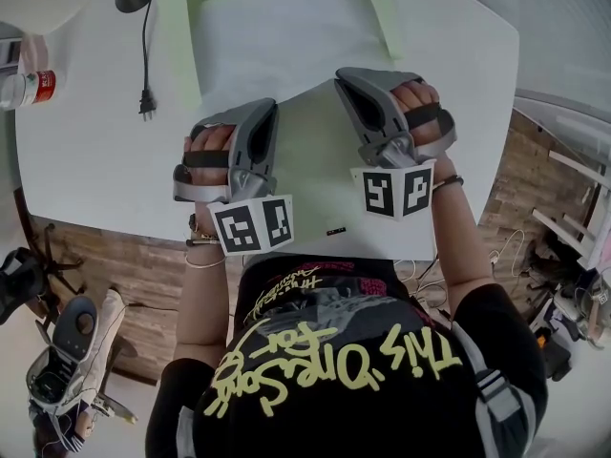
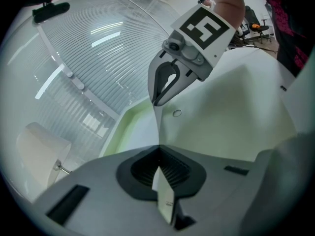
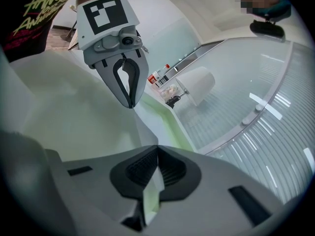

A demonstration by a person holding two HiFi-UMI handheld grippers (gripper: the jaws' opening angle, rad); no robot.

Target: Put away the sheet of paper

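Left gripper [image 1: 269,109]: jaws pressed together, pinching an edge of the sheet of paper [image 1: 310,151]. In the left gripper view [image 2: 158,150] a strip of the paper stands up between the pads.
Right gripper [image 1: 342,77]: jaws pressed together, pinching the same sheet. In the right gripper view [image 3: 156,150] a fold of the paper sits between the pads.
Gripper spacing: side by side and apart, tips pointing away from the person. Each appears in the other's view ( [image 2: 155,102], [image 3: 131,105]).
Sheet of paper: spans the gap between the two grippers and extends back under both toward the person. It bows between the two grips ( [image 2: 231,112], [image 3: 69,117]).
Pale green folder [image 1: 174,46]: flat on the table [image 1: 86,160] just ahead of both gripper tips. Its green edge shows beyond the paper in both gripper views.
Power cable [image 1: 145,55]: on the table, ahead and left of the left gripper, well apart from it.
Bottle [image 1: 29,88]: at the table edge, far left of the left gripper.
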